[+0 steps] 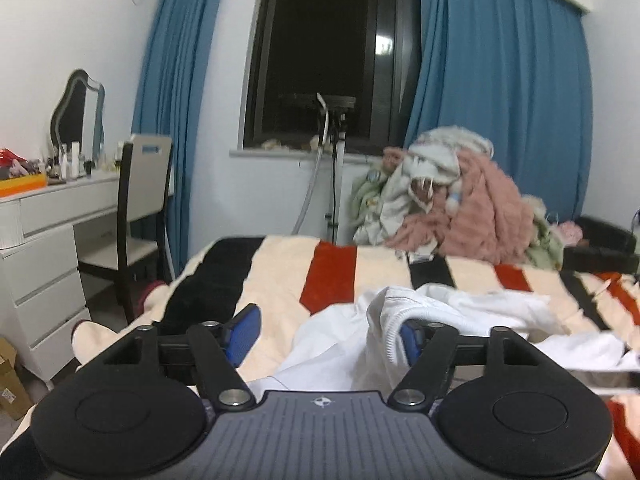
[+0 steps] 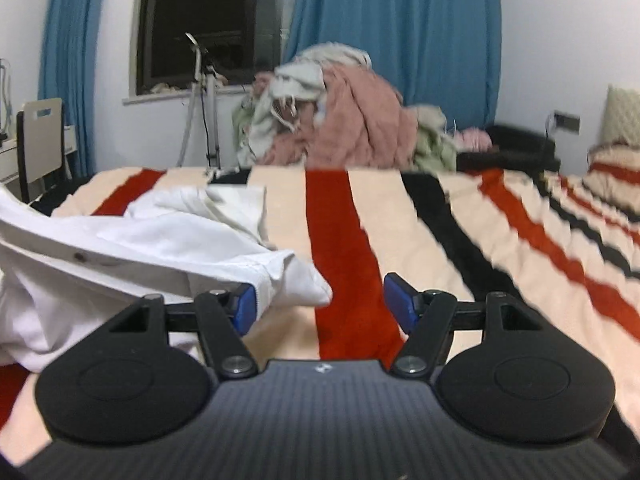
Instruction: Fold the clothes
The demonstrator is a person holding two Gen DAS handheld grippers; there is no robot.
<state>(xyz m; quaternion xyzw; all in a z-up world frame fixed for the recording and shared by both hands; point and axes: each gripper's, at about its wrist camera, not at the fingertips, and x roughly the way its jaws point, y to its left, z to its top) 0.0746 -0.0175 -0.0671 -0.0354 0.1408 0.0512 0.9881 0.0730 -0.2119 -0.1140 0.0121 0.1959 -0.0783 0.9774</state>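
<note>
A: We're looking at the left gripper [image 1: 328, 334], pointing slightly down over the bed, jaws standing wide. The white garment [image 1: 360, 340] is lying between them, its ribbed edge draped against the right pad [image 1: 412, 338]; nothing is pinching it.

B: We're seeing the same on the right gripper [image 2: 320, 304]: tilted a little downward, jaws spread apart. A corner of the white garment [image 2: 160, 248] is sitting against the left pad [image 2: 245, 306]; the other pad is standing clear over the striped blanket [image 2: 400, 216].

A: Garment is lying crumpled on the blanket, near the bed edge.

B: Farther back we're seeing a clothes pile [image 2: 340, 120] against the blue curtains [image 2: 400, 32].
</note>
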